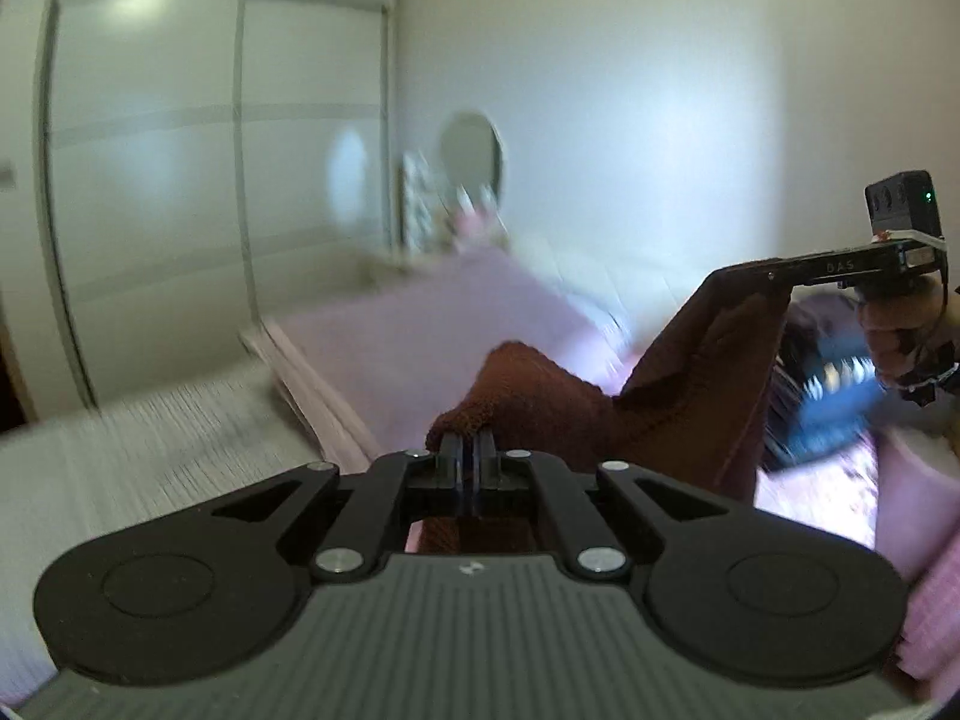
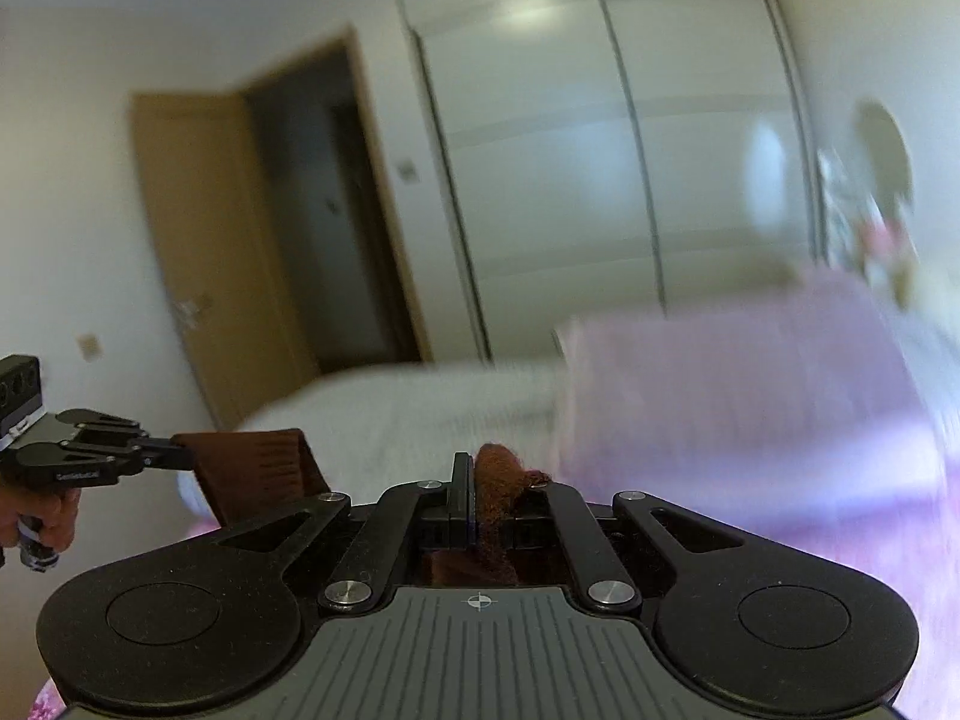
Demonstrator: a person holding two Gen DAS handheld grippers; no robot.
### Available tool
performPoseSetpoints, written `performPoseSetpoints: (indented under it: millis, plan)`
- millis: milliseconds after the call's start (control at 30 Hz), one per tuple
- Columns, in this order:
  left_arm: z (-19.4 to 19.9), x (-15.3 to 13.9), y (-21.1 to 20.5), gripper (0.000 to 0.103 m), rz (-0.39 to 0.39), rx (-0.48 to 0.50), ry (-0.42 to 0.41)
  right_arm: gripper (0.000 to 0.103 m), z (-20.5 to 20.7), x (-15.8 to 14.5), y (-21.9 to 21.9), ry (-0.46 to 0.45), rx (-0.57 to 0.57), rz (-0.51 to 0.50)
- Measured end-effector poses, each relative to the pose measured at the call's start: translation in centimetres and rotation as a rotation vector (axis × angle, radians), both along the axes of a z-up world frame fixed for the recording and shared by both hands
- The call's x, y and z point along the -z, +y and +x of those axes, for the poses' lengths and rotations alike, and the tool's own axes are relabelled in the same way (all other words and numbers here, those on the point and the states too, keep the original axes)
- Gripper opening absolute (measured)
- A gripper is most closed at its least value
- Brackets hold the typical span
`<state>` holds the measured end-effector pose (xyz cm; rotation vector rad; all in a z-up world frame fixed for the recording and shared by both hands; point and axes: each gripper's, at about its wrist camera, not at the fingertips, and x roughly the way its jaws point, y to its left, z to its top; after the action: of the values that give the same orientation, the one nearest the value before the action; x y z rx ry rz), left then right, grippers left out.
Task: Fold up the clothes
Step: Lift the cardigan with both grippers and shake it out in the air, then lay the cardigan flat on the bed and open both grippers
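A rust-brown knitted garment (image 1: 678,384), soft and limp, hangs in the air above the bed with the pink-lilac cover (image 1: 432,324), stretched between two pinch points. The left gripper (image 1: 469,441) has its fingers pressed together on one bunched edge, and the right gripper (image 2: 471,480) likewise nips a tuft of the knit. By its look the fabric is light, sags freely and stretches, so hold is best taken at opposite corners or seams, well apart above the bed.

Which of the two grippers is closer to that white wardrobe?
Left. The left gripper is on the side nearer the wardrobe; the right gripper is farther away. Both clamp the brown garment.
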<state>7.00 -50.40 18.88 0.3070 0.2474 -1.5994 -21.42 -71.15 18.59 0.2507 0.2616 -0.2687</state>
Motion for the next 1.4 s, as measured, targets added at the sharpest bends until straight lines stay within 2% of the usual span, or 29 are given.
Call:
performPoseSetpoints:
  millis: [67,133,167,267,333,400,500,533,567,633,700,767,900,1100,1267,1400]
  plan:
    - [-1.4,-1.8,1.4,0.0,-0.038,-0.033,-0.013,0.002,-1.2,-2.0,-1.0,-0.043,-0.025,-0.033]
    - [-3.3,-2.0,3.4,0.0,-0.044,-0.053,-0.008,0.002,-2.9,-2.5,-1.2,-0.059,-0.041,-0.035]
    - [-4.4,-1.6,4.5,0.0,-0.031,-0.057,-0.009,0.002,-4.0,-2.1,-1.1,-0.055,-0.046,-0.037]
    - [-8.1,1.7,7.5,0.0,0.057,-0.039,0.023,0.002,-7.8,1.5,0.2,0.009,-0.03,-0.015]
    - [-10.4,5.5,9.3,0.0,0.143,-0.016,0.079,0.003,-10.9,6.0,1.4,0.091,0.001,0.059]
    - [-12.8,10.9,11.0,0.001,0.259,0.005,0.163,0.003,-13.9,11.2,2.8,0.197,0.045,0.139]
    - [-15.7,20.3,13.1,0.003,0.52,0.035,0.319,0.003,-17.4,19.1,5.4,0.41,0.147,0.271]
    - [-16.8,23.4,13.9,0.005,0.611,0.05,0.34,0.007,-18.4,21.6,6.4,0.489,0.187,0.31]
    - [-17.8,26.1,14.7,0.006,0.697,0.065,0.338,0.015,-19.4,24.1,7.3,0.568,0.228,0.349]
    - [-18.9,29.7,16.4,0.006,0.809,0.09,0.342,0.047,-21.0,27.2,9.0,0.67,0.291,0.411]
    - [-19.3,31.3,17.9,0.006,0.859,0.112,0.349,0.049,-21.8,27.9,10.2,0.696,0.322,0.461]
    - [-18.9,31.8,18.6,0.008,0.869,0.124,0.347,0.049,-22.0,28.0,11.4,0.703,0.34,0.482]
    - [-17.0,31.7,18.6,0.012,0.824,0.136,0.342,0.049,-22.0,27.7,12.0,0.707,0.351,0.493]
    - [-15.5,31.4,14.6,0.016,0.772,0.119,0.322,0.049,-21.6,28.1,11.3,0.709,0.288,0.416]
    - [-15.1,32.2,8.8,0.019,0.751,0.069,0.291,0.049,-18.9,29.8,6.1,0.701,0.226,0.365]
    - [-15.1,33.2,3.0,0.021,0.75,0.013,0.26,0.049,-16.1,33.2,-0.2,0.702,0.188,0.38]
